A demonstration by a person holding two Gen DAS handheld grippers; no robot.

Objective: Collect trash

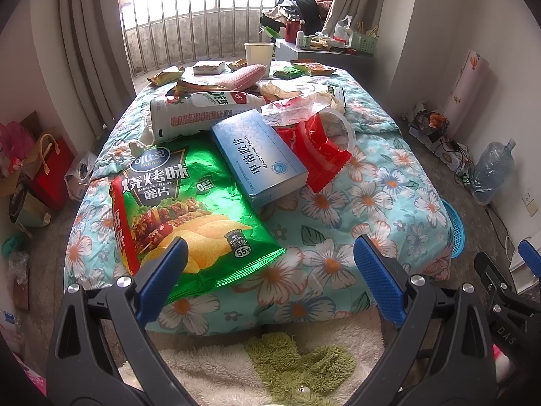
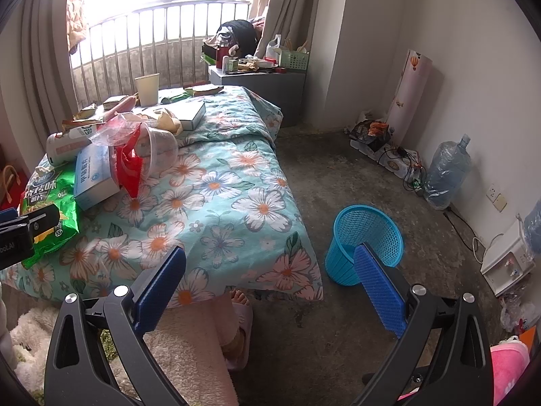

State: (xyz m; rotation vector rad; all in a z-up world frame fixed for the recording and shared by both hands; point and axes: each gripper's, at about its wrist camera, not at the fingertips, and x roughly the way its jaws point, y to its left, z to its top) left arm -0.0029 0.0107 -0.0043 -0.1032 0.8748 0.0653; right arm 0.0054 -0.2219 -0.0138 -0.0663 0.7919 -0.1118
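Two claws spread apart, both empty.
Crinkled green foil chip bag (image 1: 189,209) and blue carton (image 1: 257,155) on floral quilt (image 1: 372,209); round mesh basket (image 2: 367,237) on floor.

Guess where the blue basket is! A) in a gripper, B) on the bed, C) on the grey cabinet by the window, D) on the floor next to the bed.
D: the blue mesh wastebasket stands on the concrete floor beside the flowered bedspread, and both the right gripper and the left gripper are open and hold nothing.
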